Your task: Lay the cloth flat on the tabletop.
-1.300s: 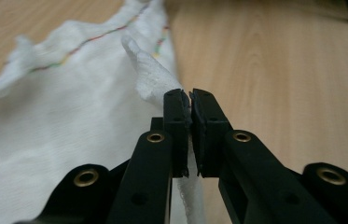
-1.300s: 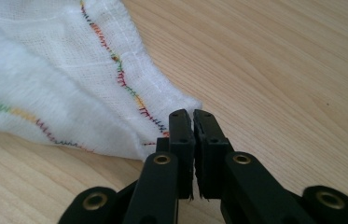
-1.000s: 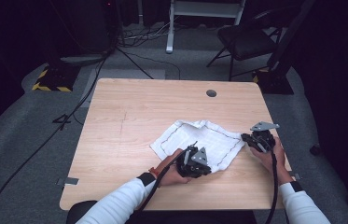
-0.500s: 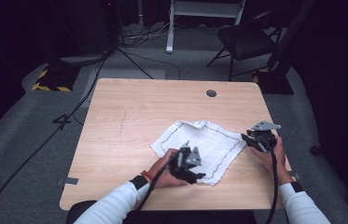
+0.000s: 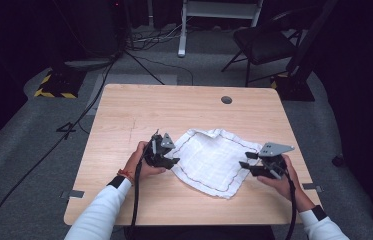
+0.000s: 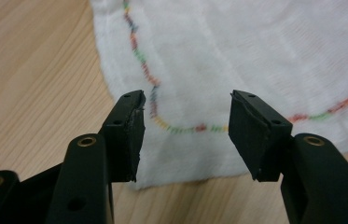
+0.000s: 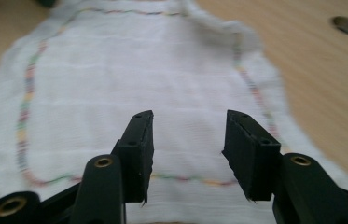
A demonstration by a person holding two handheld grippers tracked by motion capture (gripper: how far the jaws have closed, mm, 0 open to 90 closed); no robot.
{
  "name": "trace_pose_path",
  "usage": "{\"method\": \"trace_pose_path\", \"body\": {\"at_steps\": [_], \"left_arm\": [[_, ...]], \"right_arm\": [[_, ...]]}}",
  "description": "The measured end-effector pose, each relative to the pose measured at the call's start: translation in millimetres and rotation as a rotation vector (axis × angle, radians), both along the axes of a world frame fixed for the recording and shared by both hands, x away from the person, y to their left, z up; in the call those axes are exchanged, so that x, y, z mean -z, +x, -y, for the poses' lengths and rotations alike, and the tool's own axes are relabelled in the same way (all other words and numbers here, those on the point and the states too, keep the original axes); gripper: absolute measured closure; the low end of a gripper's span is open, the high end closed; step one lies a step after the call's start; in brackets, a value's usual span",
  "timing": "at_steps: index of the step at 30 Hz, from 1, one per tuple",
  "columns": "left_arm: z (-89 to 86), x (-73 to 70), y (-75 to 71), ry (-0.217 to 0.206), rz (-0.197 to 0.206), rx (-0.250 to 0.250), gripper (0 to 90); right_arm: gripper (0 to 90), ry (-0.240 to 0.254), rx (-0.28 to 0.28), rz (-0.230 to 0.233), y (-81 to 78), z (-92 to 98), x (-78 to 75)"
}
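white cloth (image 5: 210, 159) is now spread flatter than a second ago, the left claw (image 5: 170, 154) having been shifted to its left edge. both claws' jaws have just been opening; the right claw (image 5: 248, 165) also stands open, nothing gripped. the wooden tabletop (image 5: 139, 110) is surrounded by grey floor (image 5: 34, 145). the cloth's long axis is laid diagonally.

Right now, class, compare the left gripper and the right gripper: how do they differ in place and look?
The left gripper sits at the white cloth's left edge; the right gripper sits at its right edge. The right gripper carries a grey plate lying flat on top; the left gripper's grey plates stand tilted. Both have just been opening, jaws apart over the cloth with nothing pinched, and each is held by a hand.
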State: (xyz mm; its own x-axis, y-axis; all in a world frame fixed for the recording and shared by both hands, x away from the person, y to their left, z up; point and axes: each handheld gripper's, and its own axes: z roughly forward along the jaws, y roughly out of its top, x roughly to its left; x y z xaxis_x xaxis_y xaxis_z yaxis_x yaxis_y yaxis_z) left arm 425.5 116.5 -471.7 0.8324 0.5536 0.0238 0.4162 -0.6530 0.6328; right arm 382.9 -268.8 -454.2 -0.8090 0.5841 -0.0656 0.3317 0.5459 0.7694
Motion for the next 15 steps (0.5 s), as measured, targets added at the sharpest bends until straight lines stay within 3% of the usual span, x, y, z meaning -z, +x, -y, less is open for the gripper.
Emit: {"method": "trace_pose_path", "body": {"at_steps": [3, 6, 8, 11, 15], "left_arm": [[-7.4, 3.8, 2.2, -0.005, -0.036, 0.007, 55.0], [-8.2, 7.3, 1.5, 0.011, -0.060, 0.043, 68.3], [-7.0, 10.1, -0.5, 0.033, -0.066, 0.064, 75.0], [-7.7, 10.3, -4.3, 0.024, -0.077, 0.081, 81.0], [-10.0, 9.6, -12.2, 0.022, -0.101, 0.103, 82.7]], "right_arm": [[51.9, -0.026, -0.094, -0.030, -16.2, -16.2, 11.6], [51.9, -0.113, -0.153, -0.020, -26.2, -28.4, 19.6], [51.9, -0.107, -0.133, -0.032, -22.6, -26.4, 20.9], [51.8, -0.094, -0.090, -0.061, -15.7, -18.4, 23.3], [51.7, -0.135, -0.030, -0.040, -9.1, -8.8, 25.9]]}}
